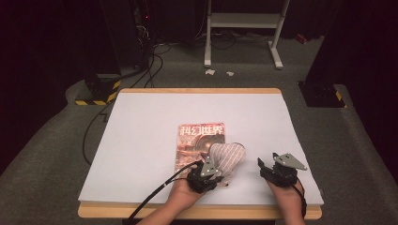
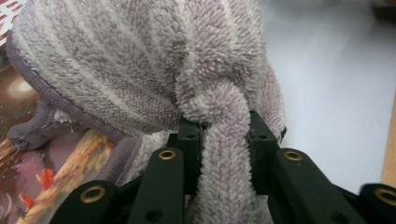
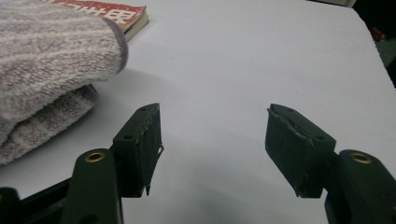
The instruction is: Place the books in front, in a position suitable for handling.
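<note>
A fluffy grey-and-white striped towel point(image 1: 228, 157) is bunched over the lower right of a red-covered magazine point(image 1: 195, 138) on the white table sheet. My left gripper point(image 1: 212, 174) is shut on a pinched fold of the towel point(image 2: 224, 154), its pads point(image 2: 189, 140) pressing the fold from both sides. Just right of the towel my right gripper point(image 1: 268, 165) stands open above bare sheet, nothing between its fingers point(image 3: 144, 144). The right gripper view has the towel point(image 3: 51, 70) at the left and the magazine's corner point(image 3: 122, 15) behind it.
The white sheet point(image 1: 141, 140) covers a wooden table whose front edge point(image 1: 117, 212) runs under the person's hands. A cable point(image 1: 155, 190) trails from the left gripper over that edge. Beyond the table are floor cables point(image 1: 141, 75) and a white stand point(image 1: 244, 28).
</note>
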`<move>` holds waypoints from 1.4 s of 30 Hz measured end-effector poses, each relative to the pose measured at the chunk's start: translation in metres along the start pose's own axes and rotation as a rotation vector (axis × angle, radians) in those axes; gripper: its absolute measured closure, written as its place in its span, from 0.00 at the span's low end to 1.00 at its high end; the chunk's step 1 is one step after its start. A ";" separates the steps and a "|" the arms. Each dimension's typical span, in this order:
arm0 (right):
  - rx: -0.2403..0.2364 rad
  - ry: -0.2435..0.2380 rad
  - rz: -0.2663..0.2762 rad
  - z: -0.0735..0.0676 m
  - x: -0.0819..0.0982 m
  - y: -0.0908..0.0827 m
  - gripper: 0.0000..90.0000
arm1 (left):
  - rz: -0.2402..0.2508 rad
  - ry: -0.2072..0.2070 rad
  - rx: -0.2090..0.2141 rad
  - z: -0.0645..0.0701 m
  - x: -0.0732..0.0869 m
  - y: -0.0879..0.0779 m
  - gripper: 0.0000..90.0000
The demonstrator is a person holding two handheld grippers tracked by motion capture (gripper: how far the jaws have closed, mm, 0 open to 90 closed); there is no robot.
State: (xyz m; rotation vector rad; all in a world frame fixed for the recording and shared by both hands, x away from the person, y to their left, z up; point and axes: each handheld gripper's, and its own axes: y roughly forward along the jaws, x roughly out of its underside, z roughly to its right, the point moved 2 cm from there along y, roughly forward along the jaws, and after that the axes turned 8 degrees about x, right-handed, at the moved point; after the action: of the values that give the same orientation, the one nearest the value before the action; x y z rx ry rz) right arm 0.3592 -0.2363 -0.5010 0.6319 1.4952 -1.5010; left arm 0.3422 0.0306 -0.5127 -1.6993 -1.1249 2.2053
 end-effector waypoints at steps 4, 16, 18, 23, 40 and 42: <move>-0.010 -0.009 0.002 -0.005 0.001 -0.001 0.40 | -0.002 0.008 -0.004 -0.003 0.001 -0.003 0.81; -0.010 -0.013 -0.010 -0.008 0.003 0.000 0.41 | 0.011 -0.084 -0.119 -0.043 0.044 -0.058 0.81; -0.010 -0.011 -0.012 -0.009 0.003 0.000 0.41 | 0.010 -0.107 -0.151 -0.051 0.053 -0.071 0.81; -0.007 -0.012 -0.014 -0.010 0.003 0.000 0.41 | 0.017 -0.135 -0.187 -0.057 0.065 -0.087 0.81; -0.013 -0.005 -0.011 -0.009 0.002 0.000 0.41 | -0.007 -0.061 -0.105 -0.023 0.034 -0.045 0.81; -0.011 0.002 -0.010 -0.007 0.002 0.000 0.41 | -0.009 -0.047 -0.086 -0.017 0.029 -0.038 0.81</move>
State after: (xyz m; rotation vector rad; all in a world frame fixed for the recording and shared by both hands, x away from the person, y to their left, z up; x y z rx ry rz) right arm 0.3561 -0.2299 -0.5038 0.6209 1.5095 -1.4993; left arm 0.3348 0.0801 -0.5128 -1.6796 -1.2536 2.2341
